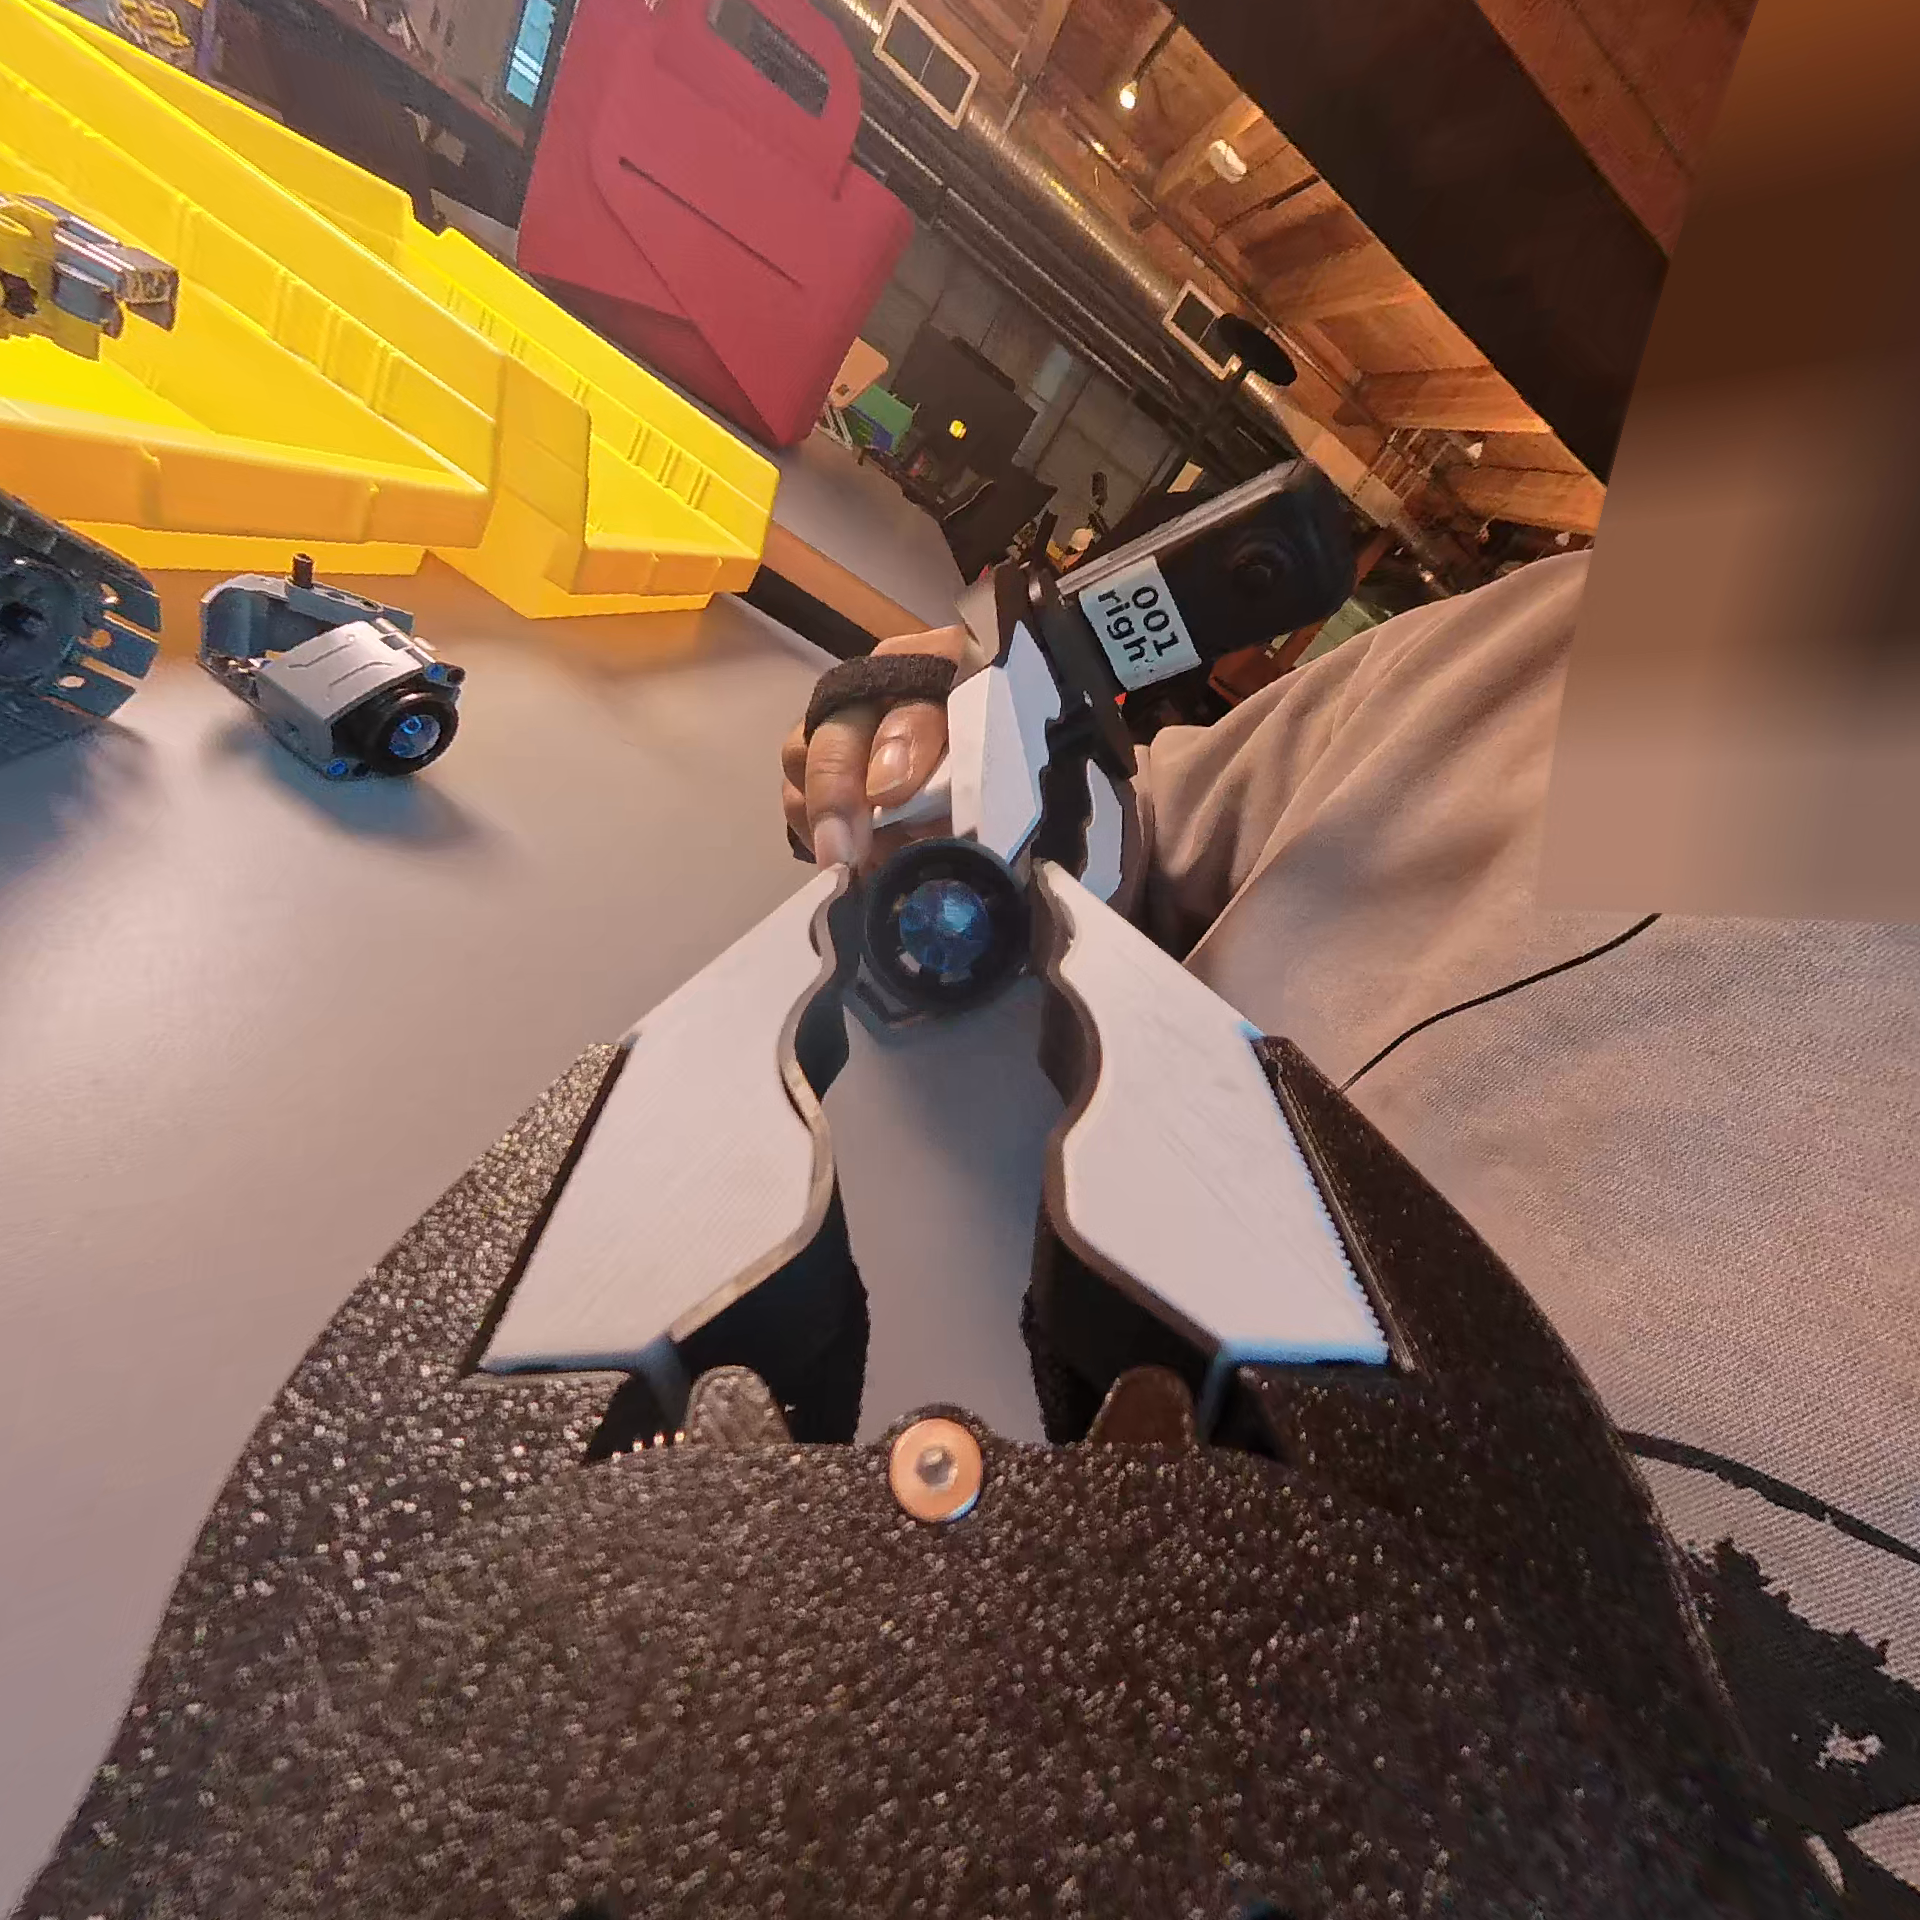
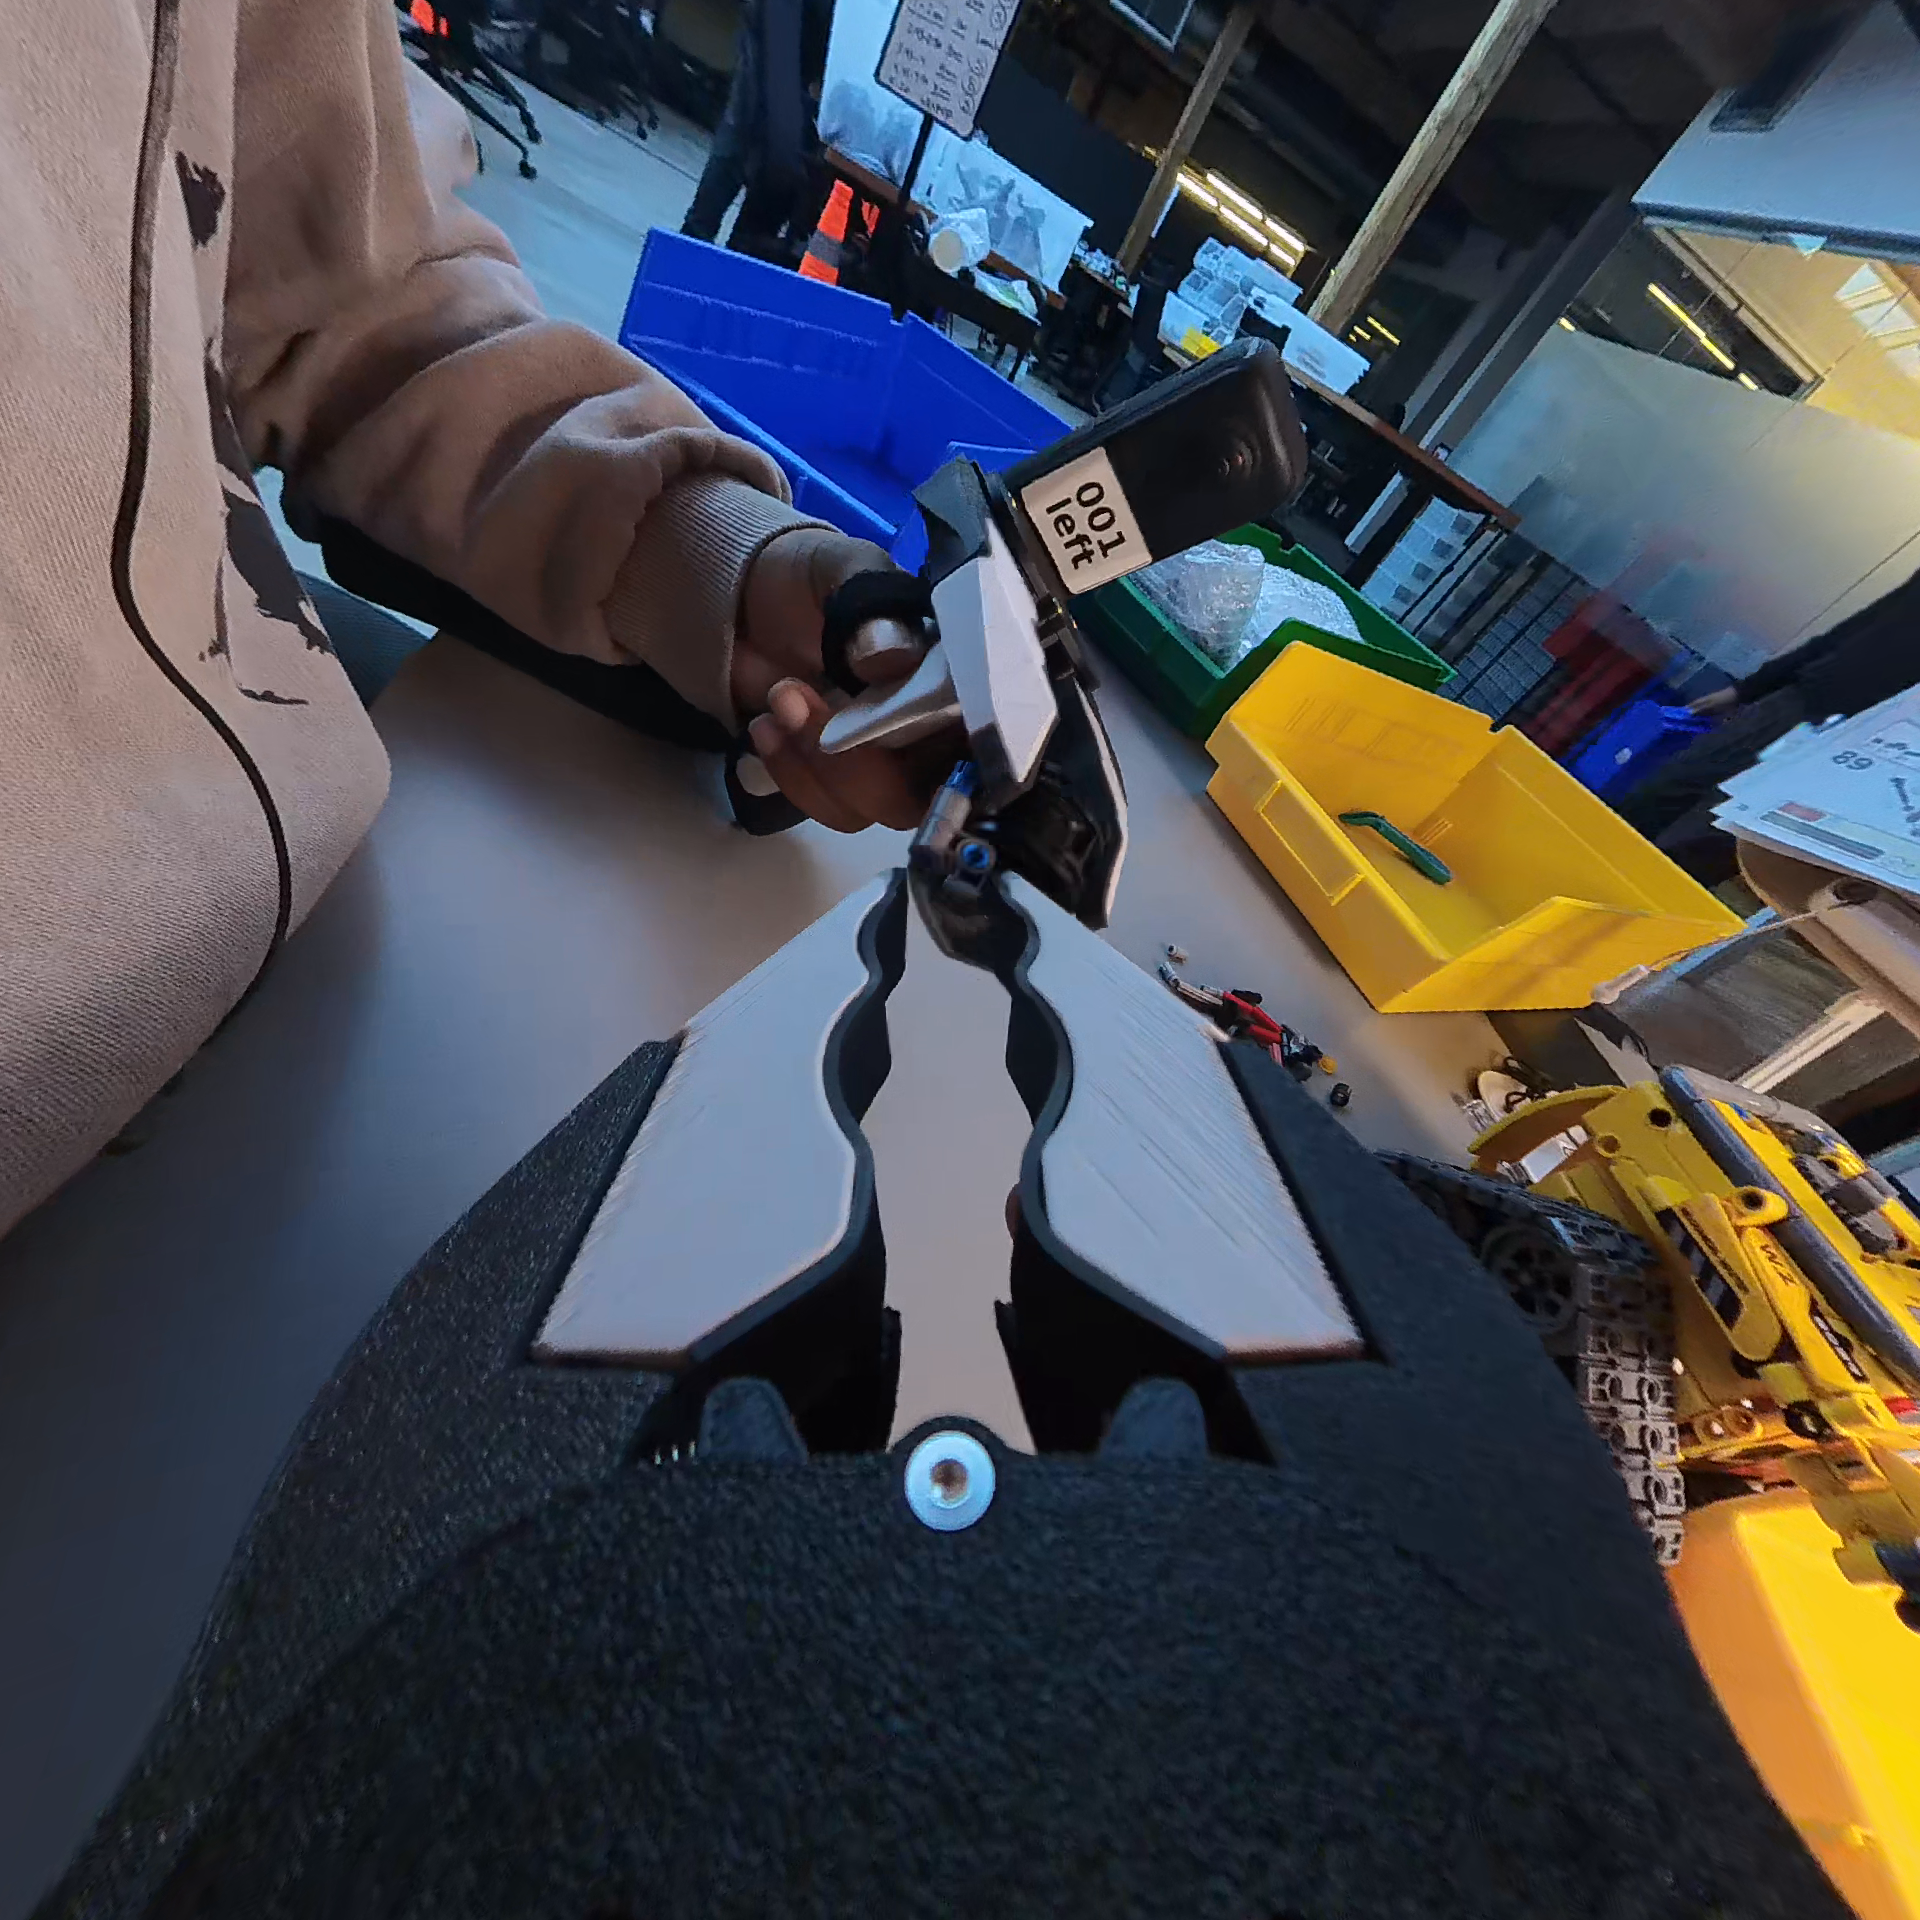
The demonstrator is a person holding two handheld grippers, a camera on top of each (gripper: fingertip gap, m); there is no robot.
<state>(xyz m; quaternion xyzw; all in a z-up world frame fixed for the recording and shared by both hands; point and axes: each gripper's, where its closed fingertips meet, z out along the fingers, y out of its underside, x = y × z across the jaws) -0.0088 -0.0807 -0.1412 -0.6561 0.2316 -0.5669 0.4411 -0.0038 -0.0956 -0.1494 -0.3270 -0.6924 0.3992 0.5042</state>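
My left gripper [image 1: 940, 891] is shut on a small brick-built part [image 1: 943, 933] with a black round end and a blue centre, held above the grey table [image 1: 416, 987]. My right gripper [image 2: 952, 891] is shut on the same part [image 2: 956, 844] from the opposite side, where it shows grey with a blue pin. Each gripper shows in the other's view, the right one [image 1: 1023, 821] and the left one [image 2: 1023, 831], each held by a hand. A second, similar grey part with a black and blue end [image 1: 338, 691] lies on the table to the left.
A yellow bin [image 1: 436, 436] and a red carton [image 1: 707, 208] stand behind the left side, with a dark tracked piece [image 1: 62, 644]. In the right view are a yellow bin [image 2: 1299, 769] holding a green piece [image 2: 1397, 847], a yellow brick-built vehicle [image 2: 1714, 1247], loose small pieces [image 2: 1247, 1018], and blue [image 2: 810, 364] and green [image 2: 1174, 665] bins. The tips of both grippers are at nearly the same place.
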